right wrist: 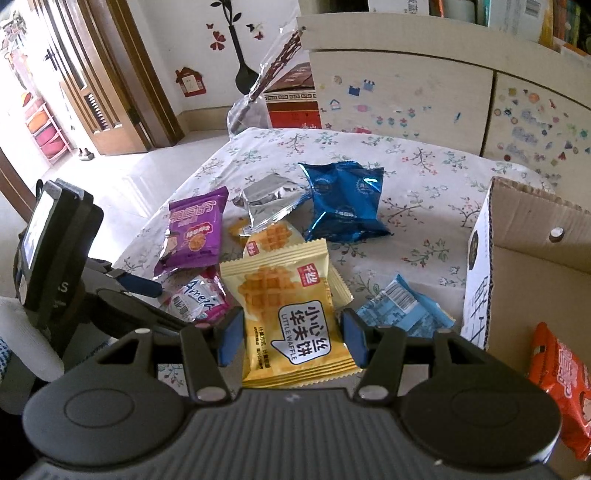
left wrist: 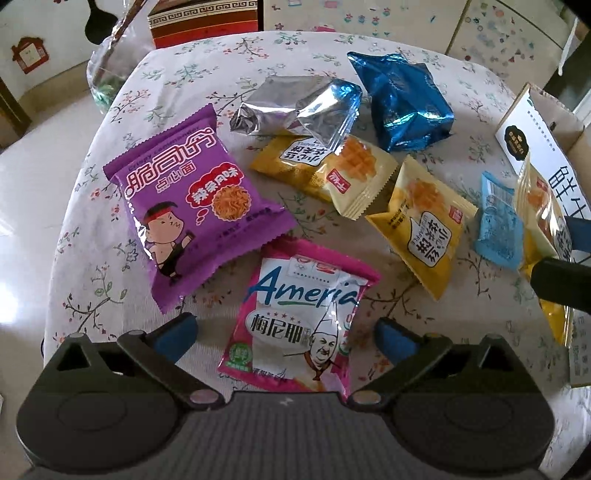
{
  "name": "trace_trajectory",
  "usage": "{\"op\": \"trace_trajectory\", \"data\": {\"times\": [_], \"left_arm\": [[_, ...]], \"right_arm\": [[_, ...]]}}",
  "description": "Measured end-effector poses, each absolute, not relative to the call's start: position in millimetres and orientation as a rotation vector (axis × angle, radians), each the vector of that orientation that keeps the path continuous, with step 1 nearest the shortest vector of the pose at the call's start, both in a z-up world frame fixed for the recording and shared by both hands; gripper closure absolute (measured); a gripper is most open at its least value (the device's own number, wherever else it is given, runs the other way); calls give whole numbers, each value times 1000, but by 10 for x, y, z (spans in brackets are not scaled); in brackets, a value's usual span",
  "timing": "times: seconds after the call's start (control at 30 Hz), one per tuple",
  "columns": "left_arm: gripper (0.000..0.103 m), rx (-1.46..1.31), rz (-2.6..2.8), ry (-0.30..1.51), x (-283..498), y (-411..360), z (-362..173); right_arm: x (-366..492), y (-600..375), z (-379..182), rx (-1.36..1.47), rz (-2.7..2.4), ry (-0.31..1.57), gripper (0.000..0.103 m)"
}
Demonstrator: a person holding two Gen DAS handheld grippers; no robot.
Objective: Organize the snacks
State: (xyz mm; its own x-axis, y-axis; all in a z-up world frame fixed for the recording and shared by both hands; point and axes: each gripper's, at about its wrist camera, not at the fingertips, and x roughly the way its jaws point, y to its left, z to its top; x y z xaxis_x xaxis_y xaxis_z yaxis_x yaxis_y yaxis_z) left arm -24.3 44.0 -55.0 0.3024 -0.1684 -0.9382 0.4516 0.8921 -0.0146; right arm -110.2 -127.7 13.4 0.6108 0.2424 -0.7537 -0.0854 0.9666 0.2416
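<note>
Several snack packets lie on the floral table. My left gripper (left wrist: 284,332) is open, its jaws on either side of the pink Ameria packet (left wrist: 299,321). Ahead lie a purple noodle packet (left wrist: 192,210), two yellow waffle packets (left wrist: 325,166) (left wrist: 421,225), a silver packet (left wrist: 295,107), a dark blue packet (left wrist: 402,99) and a light blue packet (left wrist: 496,221). My right gripper (right wrist: 291,336) is shut on a yellow waffle packet (right wrist: 291,317) and holds it above the table, next to the cardboard box (right wrist: 517,266). It shows at the right edge of the left wrist view (left wrist: 554,284).
An orange snack packet (right wrist: 561,384) lies inside the box. A clear glass vase (left wrist: 107,62) stands at the table's far left corner, a red-brown box (left wrist: 203,22) behind it. A cabinet with stickers (right wrist: 443,99) stands behind the table.
</note>
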Motion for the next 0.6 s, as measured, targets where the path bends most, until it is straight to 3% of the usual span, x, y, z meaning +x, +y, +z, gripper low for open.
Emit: {"op": "trace_trajectory", "data": {"times": [0.07,0.13,0.2,0.23,0.6], "left_arm": [[2,276,-422,1193,-251,427,-534],[16,270,-434,1184,-268,414,-485],[40,262,-452,1175,-287,397,-414],[43,254,-455,1172,-290,392,-392],[45,188,-433,1103,-324,391,-1]], "right_arm": [[-1102,-1285,138,191,189,892,45],[-1102,-1287,147,192,186,888,45],[-1110,-1283,155,193,186,884,45],[-1112,-1282,159,193,186,882,45],[-1143,-1311,270,208,181,854,45]]}}
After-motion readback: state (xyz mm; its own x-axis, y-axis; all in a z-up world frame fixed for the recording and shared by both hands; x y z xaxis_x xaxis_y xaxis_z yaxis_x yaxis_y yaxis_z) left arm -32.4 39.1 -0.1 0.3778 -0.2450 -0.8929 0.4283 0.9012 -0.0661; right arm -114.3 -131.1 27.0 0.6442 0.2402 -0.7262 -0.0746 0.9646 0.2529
